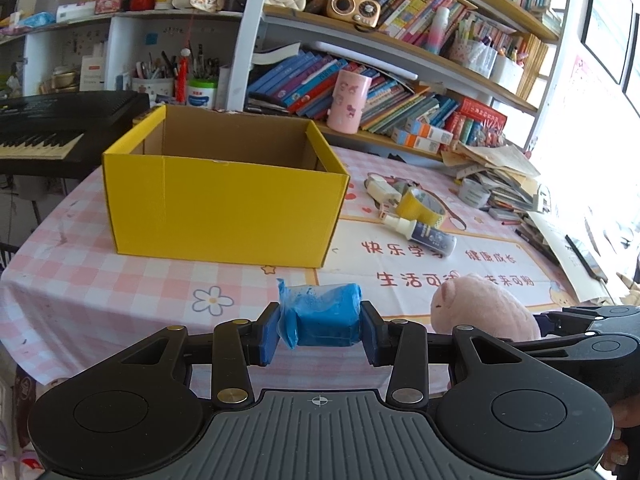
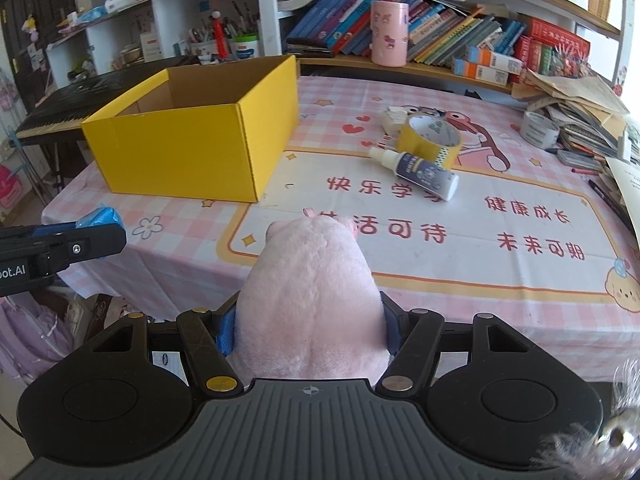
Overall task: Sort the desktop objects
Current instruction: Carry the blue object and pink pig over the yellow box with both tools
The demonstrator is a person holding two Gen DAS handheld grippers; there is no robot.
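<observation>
Left claw (image 1: pixel 320 334) pinches the soft blue packet (image 1: pixel 322 316) across its middle, right claw (image 2: pixel 310 328) squeezes the light, squashy pink plush toy (image 2: pixel 312 300), yellow box (image 1: pixel 224 196) just ahead.

- A surface (image 2: pixel 400 292) under a pink-checked cloth with a printed cartoon panel.
- White-framed wooden bookshelves (image 1: pixel 400 46) behind it, crammed with slanting books.
- A black electronic keyboard (image 1: pixel 52 128) at the left.
- Bright daylight floods from a window (image 1: pixel 608 20) on the right.
</observation>
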